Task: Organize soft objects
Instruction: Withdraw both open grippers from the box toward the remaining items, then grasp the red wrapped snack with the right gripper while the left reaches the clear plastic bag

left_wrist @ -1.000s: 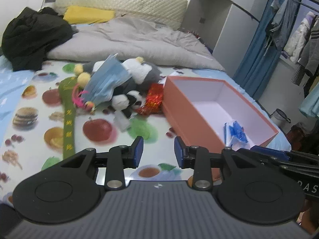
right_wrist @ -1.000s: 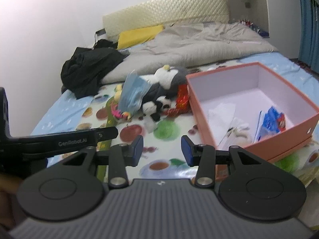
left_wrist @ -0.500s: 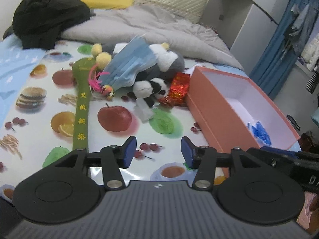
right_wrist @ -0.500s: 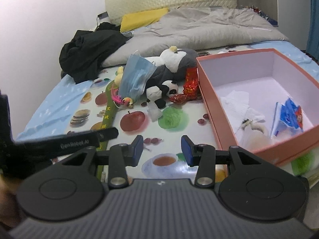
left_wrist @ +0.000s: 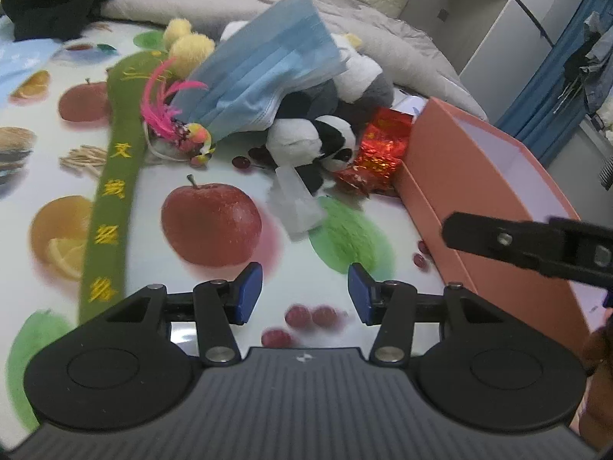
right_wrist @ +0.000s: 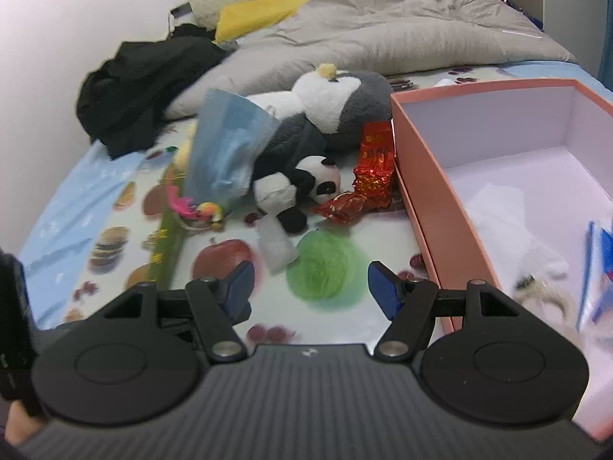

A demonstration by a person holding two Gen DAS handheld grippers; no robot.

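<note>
A heap of soft things lies on the fruit-print sheet: a small panda plush [left_wrist: 310,142] [right_wrist: 295,188], a grey-and-white plush [right_wrist: 341,103], a blue face mask [left_wrist: 260,69] [right_wrist: 226,145], a pink-feathered toy [left_wrist: 172,122], a green embroidered band [left_wrist: 111,188] and a clear packet [left_wrist: 295,203] [right_wrist: 274,247]. A salmon box [left_wrist: 471,199] [right_wrist: 425,176] stands to the right. My left gripper [left_wrist: 304,293] is open and empty, low over the sheet before the packet. My right gripper [right_wrist: 308,287] is open and empty beside the box; it also shows in the left wrist view [left_wrist: 528,245].
A red foil packet [left_wrist: 379,149] [right_wrist: 367,180] lies against the box's left wall. The box holds white paper [right_wrist: 505,222] and a blue packet [right_wrist: 601,280]. A grey duvet [right_wrist: 383,34], black clothes [right_wrist: 141,80] and a yellow pillow [right_wrist: 260,11] lie behind.
Both grippers have moved forward and down toward the heap, which looks much larger. Both jaws have opened wider.
</note>
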